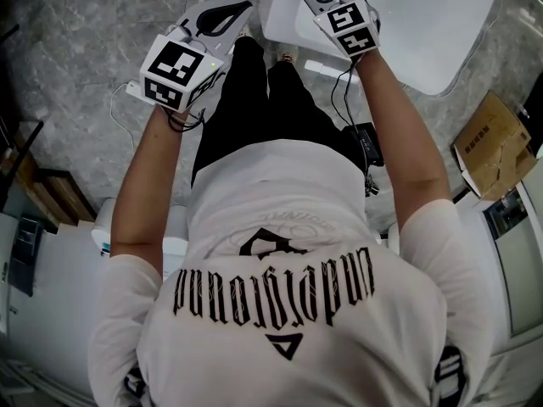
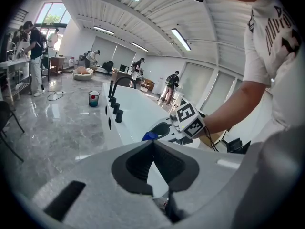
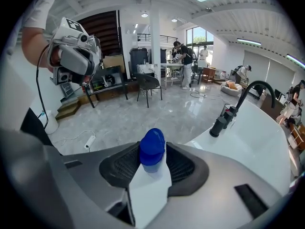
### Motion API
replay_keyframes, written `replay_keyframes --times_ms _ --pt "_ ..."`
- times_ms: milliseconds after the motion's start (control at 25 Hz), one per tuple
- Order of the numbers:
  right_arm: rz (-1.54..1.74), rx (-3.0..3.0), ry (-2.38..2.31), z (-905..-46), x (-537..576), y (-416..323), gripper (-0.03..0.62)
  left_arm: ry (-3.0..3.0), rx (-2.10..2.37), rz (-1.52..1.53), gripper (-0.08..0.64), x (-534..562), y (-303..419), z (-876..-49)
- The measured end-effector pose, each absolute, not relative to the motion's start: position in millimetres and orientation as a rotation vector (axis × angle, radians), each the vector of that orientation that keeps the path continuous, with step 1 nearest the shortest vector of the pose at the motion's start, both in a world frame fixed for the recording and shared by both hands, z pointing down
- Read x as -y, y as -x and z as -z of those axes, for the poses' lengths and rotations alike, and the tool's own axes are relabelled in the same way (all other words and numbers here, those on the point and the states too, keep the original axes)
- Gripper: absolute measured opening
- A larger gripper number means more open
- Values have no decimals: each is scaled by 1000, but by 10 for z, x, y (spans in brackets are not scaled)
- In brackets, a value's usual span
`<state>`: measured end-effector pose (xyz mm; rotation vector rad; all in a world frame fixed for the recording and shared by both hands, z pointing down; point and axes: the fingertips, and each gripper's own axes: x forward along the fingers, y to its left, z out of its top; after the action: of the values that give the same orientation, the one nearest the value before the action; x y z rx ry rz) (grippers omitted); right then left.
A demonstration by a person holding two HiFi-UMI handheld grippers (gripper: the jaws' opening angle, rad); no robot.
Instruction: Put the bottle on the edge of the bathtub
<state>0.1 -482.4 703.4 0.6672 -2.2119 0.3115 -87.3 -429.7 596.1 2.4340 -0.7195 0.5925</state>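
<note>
The person is standing at the white bathtub, and the right gripper is clamping a white bottle just below its blue cap. The bottle is hanging over the tub's near end. Its base is running out of sight beneath the jaws, so I cannot tell whether it is touching the rim. From above, only the cap is peeking past the gripper. The left gripper is hovering alongside over the grey floor, its pads pressing together on nothing. A black faucet is rising farther along the tub.
</note>
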Motion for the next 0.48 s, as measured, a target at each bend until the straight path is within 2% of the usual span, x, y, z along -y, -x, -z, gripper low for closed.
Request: replay_keyframes --times_ms 480 --pt "-279 2246 -671 -6808 4779 67 175 -2425 771 -573 15 4173 922 -5868"
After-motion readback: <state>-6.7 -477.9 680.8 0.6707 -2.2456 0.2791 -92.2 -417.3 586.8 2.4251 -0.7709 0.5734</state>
